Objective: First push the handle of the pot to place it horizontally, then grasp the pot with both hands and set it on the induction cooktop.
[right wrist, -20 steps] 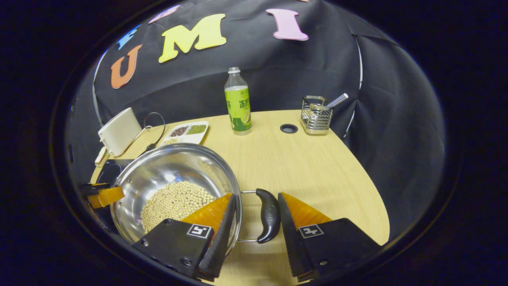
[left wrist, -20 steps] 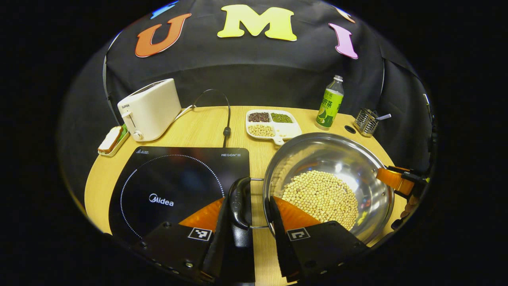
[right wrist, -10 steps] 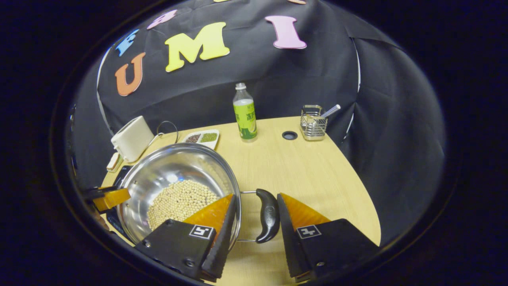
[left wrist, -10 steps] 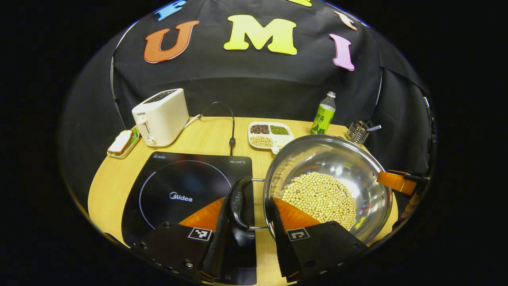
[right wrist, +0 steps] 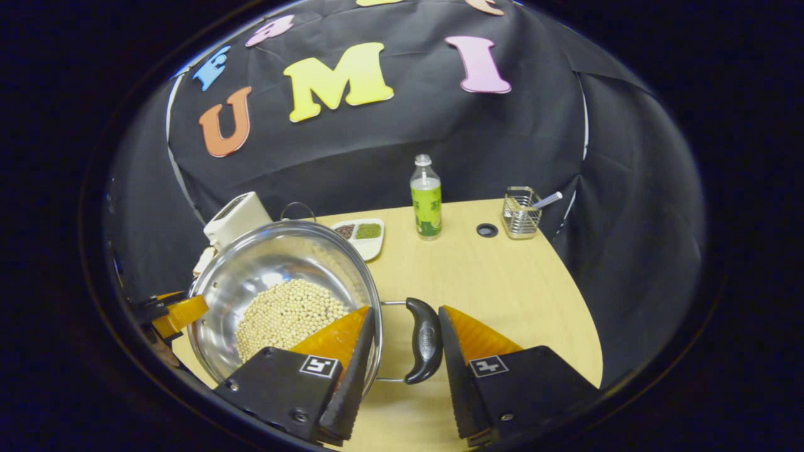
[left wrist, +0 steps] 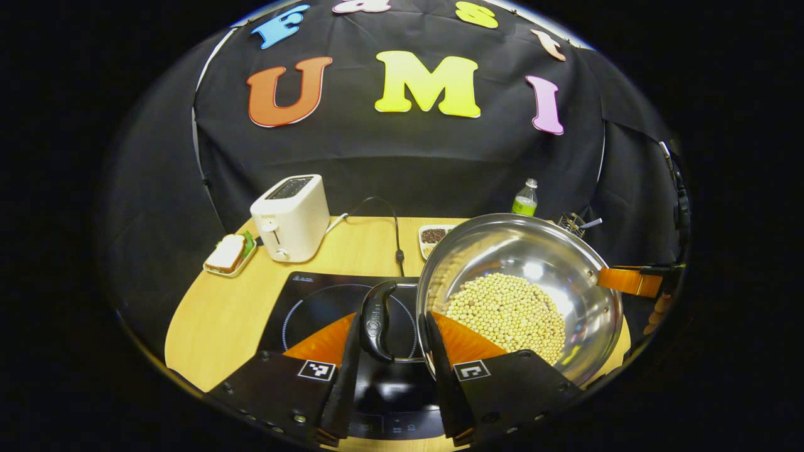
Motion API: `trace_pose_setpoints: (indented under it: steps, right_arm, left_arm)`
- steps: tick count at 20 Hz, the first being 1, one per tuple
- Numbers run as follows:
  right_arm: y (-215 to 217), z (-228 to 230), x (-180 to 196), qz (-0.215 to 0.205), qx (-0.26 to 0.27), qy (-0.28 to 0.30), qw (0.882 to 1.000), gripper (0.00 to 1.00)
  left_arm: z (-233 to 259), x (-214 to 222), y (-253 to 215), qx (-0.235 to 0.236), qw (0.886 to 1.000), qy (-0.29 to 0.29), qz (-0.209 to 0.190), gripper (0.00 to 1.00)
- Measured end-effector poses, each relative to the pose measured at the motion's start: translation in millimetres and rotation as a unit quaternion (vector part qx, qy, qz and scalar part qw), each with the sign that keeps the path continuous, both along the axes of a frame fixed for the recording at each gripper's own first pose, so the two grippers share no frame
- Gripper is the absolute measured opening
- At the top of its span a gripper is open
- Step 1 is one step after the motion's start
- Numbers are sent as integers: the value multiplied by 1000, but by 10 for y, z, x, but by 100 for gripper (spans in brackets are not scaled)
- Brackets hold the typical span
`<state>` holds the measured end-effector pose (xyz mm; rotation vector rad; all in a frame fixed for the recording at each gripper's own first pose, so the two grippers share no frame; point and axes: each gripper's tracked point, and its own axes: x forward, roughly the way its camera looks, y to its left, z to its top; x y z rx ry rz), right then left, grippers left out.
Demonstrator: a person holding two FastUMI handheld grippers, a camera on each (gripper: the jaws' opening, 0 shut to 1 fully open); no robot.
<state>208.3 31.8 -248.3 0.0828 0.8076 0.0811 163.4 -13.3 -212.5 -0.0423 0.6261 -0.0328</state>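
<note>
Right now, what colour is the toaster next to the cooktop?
The toaster is cream white with a dark slot on top, clearest in the left gripper view.

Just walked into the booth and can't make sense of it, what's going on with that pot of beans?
A person holds a two-finger gripper in each hand. The left gripper straddles one black loop handle of the shiny steel pot of pale beans; the right gripper straddles the opposite black handle. The pot appears lifted off the round wooden table and sits partly over the black induction cooktop, not yet set down.
</note>
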Motion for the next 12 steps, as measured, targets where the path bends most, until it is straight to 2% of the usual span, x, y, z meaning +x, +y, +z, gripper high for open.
trace_pose_setpoints:
  steps: [6, 12]
  right_arm:
    - [570, 220, 173, 29, 13, -3, 999, 62]
    - [1208, 189, 376, 59, 11, -2, 998, 60]
  left_arm:
    - [185, 21, 512, -3, 1000, -10, 28, 54]
    - [181, 105, 1051, -4, 998, -6, 57, 54]
